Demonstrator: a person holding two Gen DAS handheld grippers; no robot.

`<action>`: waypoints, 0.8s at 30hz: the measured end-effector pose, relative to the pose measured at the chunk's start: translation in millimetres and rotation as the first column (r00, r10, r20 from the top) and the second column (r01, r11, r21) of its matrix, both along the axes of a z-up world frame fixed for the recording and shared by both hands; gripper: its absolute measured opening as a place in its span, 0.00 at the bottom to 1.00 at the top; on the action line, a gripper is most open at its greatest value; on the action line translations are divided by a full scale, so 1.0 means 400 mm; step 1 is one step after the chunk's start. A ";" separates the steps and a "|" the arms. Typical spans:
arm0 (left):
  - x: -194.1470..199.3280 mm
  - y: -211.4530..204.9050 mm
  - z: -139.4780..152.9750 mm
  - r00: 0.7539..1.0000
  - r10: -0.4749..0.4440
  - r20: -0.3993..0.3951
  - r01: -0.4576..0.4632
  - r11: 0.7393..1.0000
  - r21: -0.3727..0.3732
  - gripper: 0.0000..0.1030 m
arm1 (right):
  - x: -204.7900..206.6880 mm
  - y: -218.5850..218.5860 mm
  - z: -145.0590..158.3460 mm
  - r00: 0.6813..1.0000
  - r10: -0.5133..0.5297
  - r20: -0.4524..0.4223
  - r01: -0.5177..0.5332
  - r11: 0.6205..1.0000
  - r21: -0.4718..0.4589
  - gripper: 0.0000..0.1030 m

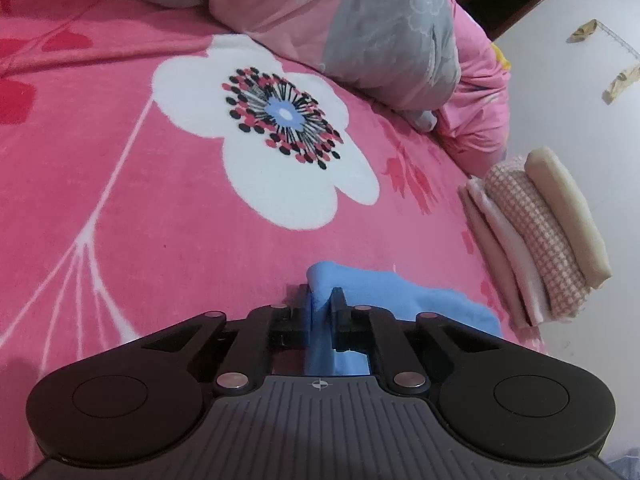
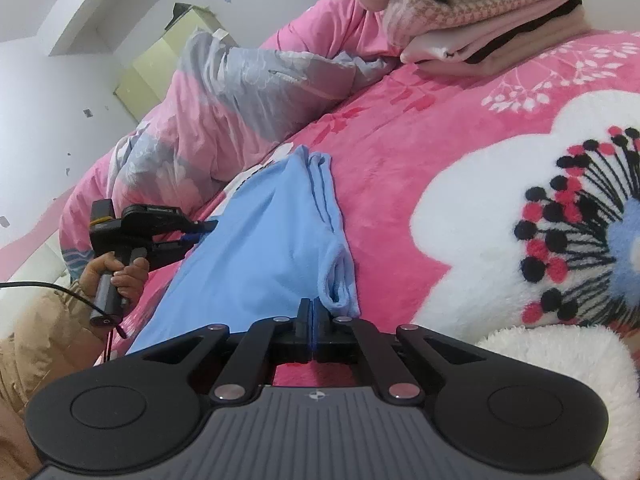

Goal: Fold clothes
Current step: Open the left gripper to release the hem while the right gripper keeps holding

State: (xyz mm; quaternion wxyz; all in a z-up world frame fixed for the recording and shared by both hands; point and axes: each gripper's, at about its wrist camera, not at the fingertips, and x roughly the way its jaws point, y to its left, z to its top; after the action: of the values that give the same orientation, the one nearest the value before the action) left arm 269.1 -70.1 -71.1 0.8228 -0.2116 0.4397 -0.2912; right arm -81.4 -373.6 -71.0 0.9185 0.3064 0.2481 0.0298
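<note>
Clothes here come down to one light-blue garment (image 2: 256,248), lying on a bed under a pink flowered blanket (image 1: 120,200), partly folded lengthwise, with a sleeve doubled over along its right edge in the right wrist view. Behind it a rumpled pink-and-grey quilt (image 2: 224,120) is heaped along the far side of the bed, and a stack of folded clothes (image 1: 540,240) sits near the blanket's edge, well apart from the blue piece.

The step in hand looks like a fold of the blue garment with both ends pinched. The left gripper (image 1: 320,300) is closed on a bunched ridge of blue cloth that rises between its fingers. The right gripper (image 2: 312,312) is closed on the near hem beside the sleeve opening; a thin line of blue shows between its pads. No earlier fold can be judged beyond the doubled sleeve. The next move probably calls for lifting both pinched edges together and carrying them across without letting the thin fabric slip or drag the lower layer.

The right wrist view shows the whole spread of the garment and the person's hand (image 2: 120,276) holding the left gripper at the cloth's far side, which the left view cannot give. The left wrist view shows the bunching at that grip and the finished stack side on.
</note>
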 end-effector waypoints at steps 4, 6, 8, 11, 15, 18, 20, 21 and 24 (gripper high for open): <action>0.023 0.000 -0.016 1.000 0.002 0.014 -0.003 1.000 0.020 0.07 | 0.000 0.000 -0.002 1.000 0.001 0.005 -0.001 1.000 0.004 0.00; 0.028 0.001 -0.022 1.000 -0.006 0.005 0.005 1.000 0.021 0.11 | -0.001 0.001 -0.002 1.000 0.000 0.006 0.000 1.000 0.002 0.00; 0.025 0.012 -0.009 1.000 -0.003 -0.007 0.003 1.000 0.020 0.16 | -0.001 0.002 -0.002 1.000 -0.001 0.006 0.001 1.000 -0.002 0.00; 0.000 0.050 0.032 0.999 0.038 -0.004 -0.037 0.998 0.047 0.25 | 0.000 0.001 -0.001 1.000 -0.001 0.007 0.001 1.000 -0.004 0.00; -0.068 0.130 0.116 0.994 0.088 0.064 -0.092 0.994 0.058 0.31 | -0.003 0.000 0.007 1.000 0.003 0.000 -0.003 1.000 -0.003 0.00; -0.150 0.186 0.183 0.991 0.054 0.126 -0.062 0.997 0.055 0.32 | -0.003 0.005 0.022 1.000 0.010 -0.013 -0.010 1.000 -0.019 0.00; -0.209 0.210 0.214 0.987 0.013 0.157 -0.022 0.998 0.056 0.33 | -0.005 0.015 0.042 1.000 0.010 -0.017 -0.011 0.999 -0.051 0.00; -0.240 0.218 0.219 0.986 -0.019 0.167 0.013 0.999 0.038 0.37 | -0.006 0.020 0.052 1.000 0.010 -0.018 -0.011 0.998 -0.067 0.00; -0.332 0.228 0.207 0.976 -0.124 0.178 0.130 0.991 -0.021 0.40 | -0.018 0.043 0.082 1.000 0.017 0.007 -0.016 0.996 -0.084 0.00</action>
State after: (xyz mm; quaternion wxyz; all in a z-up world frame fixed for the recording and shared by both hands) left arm 136.3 20.9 11.5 0.8347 -0.1699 0.3730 -0.3678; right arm -88.8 -356.4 -38.1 0.9313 0.2652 0.2481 0.0280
